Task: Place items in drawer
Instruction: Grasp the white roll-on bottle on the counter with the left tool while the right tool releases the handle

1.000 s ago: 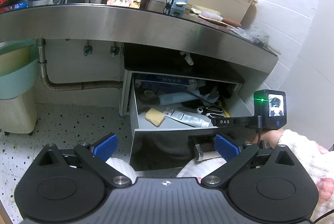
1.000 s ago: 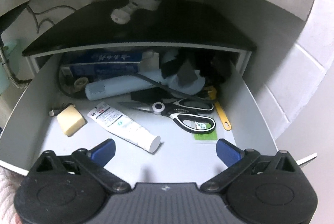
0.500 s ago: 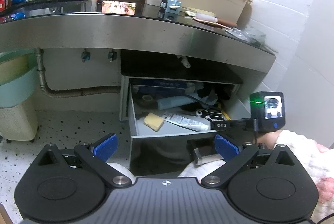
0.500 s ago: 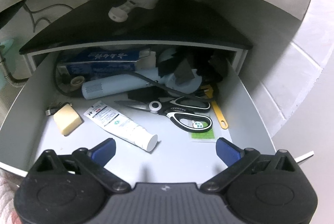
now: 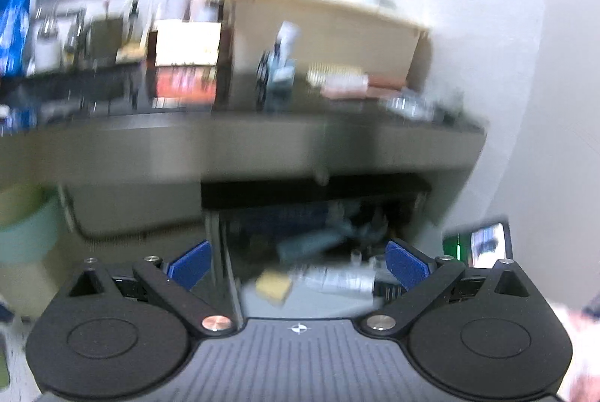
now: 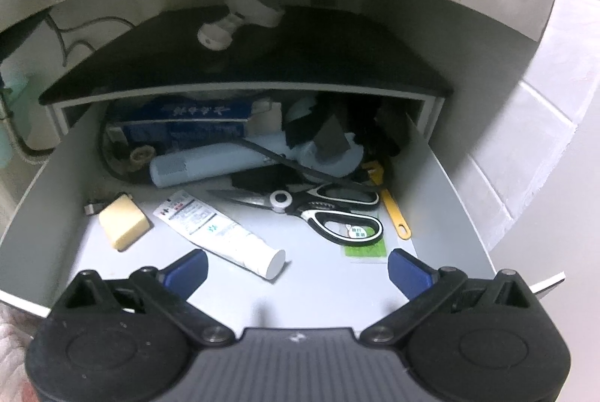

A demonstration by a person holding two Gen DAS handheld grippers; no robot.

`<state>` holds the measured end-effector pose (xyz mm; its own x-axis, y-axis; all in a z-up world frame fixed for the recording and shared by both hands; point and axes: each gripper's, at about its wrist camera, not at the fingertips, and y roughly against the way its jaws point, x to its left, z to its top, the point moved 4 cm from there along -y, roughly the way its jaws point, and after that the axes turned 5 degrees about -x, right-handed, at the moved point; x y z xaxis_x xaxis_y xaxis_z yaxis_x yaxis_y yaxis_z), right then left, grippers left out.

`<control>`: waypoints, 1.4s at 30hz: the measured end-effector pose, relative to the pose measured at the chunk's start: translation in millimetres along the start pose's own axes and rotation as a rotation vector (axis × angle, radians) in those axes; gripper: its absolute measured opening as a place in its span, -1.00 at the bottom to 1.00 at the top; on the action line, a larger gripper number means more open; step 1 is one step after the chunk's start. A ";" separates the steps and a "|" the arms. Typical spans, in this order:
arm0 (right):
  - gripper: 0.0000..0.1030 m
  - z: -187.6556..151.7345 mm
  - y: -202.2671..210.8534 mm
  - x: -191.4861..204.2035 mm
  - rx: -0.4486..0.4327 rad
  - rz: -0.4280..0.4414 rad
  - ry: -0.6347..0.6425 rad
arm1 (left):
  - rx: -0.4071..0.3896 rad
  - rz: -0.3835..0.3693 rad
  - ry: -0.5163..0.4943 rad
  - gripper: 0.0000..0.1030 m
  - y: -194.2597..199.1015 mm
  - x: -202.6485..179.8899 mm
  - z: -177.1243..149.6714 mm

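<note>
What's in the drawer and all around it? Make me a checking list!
Surface: grey drawer pulled open, front floor bare.
Job's things: white tube, yellow soap, scissors lying flat inside.
Clutter: blue box, pale blue bottle, dark bits piled at back.
Grippers: left gripper and right gripper open, empty.
Cables: thin wire behind the cabinet.
Surroundings: crowded counter, blurred; white tiled wall.

In the drawer, tube lies between sponge and scissors.
</note>
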<state>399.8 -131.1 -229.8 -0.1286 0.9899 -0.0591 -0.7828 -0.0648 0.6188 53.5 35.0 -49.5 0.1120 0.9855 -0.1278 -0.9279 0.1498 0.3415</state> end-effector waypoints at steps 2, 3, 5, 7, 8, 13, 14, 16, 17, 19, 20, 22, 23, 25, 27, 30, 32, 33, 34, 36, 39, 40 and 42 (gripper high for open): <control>0.99 0.6 5.8 -1.1 -0.027 0.013 -0.014 | -0.050 0.000 -0.012 0.95 -8.4 -5.7 16.8; 0.99 1.6 12.2 -3.0 -0.045 0.015 -0.027 | -0.075 0.001 -0.017 0.95 -12.5 -8.5 25.2; 0.99 3.7 25.0 -6.7 -0.080 0.019 -0.051 | -0.126 0.001 -0.029 0.95 -20.7 -14.3 41.9; 0.99 4.7 39.9 -11.2 -0.112 0.028 -0.072 | -0.174 0.001 -0.039 0.95 -29.6 -19.6 58.6; 0.99 4.6 49.2 -14.3 -0.126 0.040 -0.087 | -0.190 0.000 -0.037 0.95 -37.2 -20.9 66.3; 1.00 0.3 94.3 -19.9 -0.174 0.095 -0.148 | -0.246 0.009 -0.028 0.94 -82.6 -25.9 104.8; 1.00 -1.7 103.7 -19.8 -0.177 0.111 -0.158 | -0.243 0.019 -0.031 0.93 -93.2 -25.9 111.2; 1.00 -5.2 116.9 -17.8 -0.173 0.141 -0.173 | -0.234 0.039 -0.037 0.92 -116.6 -25.4 123.2; 1.00 -7.5 123.6 -16.3 -0.168 0.157 -0.184 | -0.221 0.050 -0.039 0.92 -128.0 -24.6 126.7; 1.00 -12.5 136.1 -12.2 -0.159 0.188 -0.198 | -0.201 0.076 -0.037 0.86 -150.2 -22.9 134.8; 1.00 -14.8 140.7 -9.2 -0.151 0.205 -0.202 | -0.190 0.092 -0.035 0.86 -160.4 -21.6 137.9; 1.00 -19.5 150.1 -3.4 -0.136 0.238 -0.209 | -0.156 0.117 -0.031 0.85 -180.0 -17.4 140.0; 1.00 -21.9 154.8 -0.5 -0.128 0.255 -0.212 | -0.142 0.125 -0.032 0.81 -189.0 -16.5 141.7; 1.00 -26.1 163.0 5.3 -0.120 0.281 -0.218 | -0.120 0.149 -0.045 0.79 -204.7 -15.2 143.3; 1.00 -29.7 170.5 9.5 -0.118 0.292 -0.219 | -0.094 0.172 -0.058 0.74 -218.7 -12.5 141.4; 1.00 -33.9 176.3 13.8 -0.107 0.305 -0.225 | -0.051 0.187 -0.023 0.58 -235.1 -4.0 140.8; 1.00 -36.6 178.9 15.4 -0.101 0.310 -0.228 | -0.021 0.192 0.013 0.55 -245.0 2.7 140.8; 1.00 -37.9 180.0 16.0 -0.098 0.312 -0.228 | -0.008 0.197 0.028 0.55 -249.5 5.6 140.9; 1.00 -38.7 180.0 16.0 -0.093 0.309 -0.229 | -0.003 0.211 0.029 0.55 -253.0 7.7 141.1; 1.00 -40.6 180.4 14.6 -0.083 0.310 -0.240 | 0.002 0.226 0.035 0.45 -257.8 10.7 143.3; 1.00 -42.9 182.3 11.4 -0.073 0.306 -0.251 | 0.033 0.250 0.016 0.45 -266.1 10.9 148.0; 1.00 -43.4 182.8 10.6 -0.071 0.304 -0.256 | 0.045 0.258 0.005 0.45 -269.3 10.5 149.4; 1.00 -44.5 182.9 9.2 -0.069 0.306 -0.264 | 0.062 0.261 -0.022 0.45 -275.7 9.0 151.3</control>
<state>228.3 -139.4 -152.0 -0.2080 0.9215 0.3279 -0.7731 -0.3603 0.5221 364.2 14.7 -3.9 -0.1203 0.9927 -0.0079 -0.9027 -0.1061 0.4171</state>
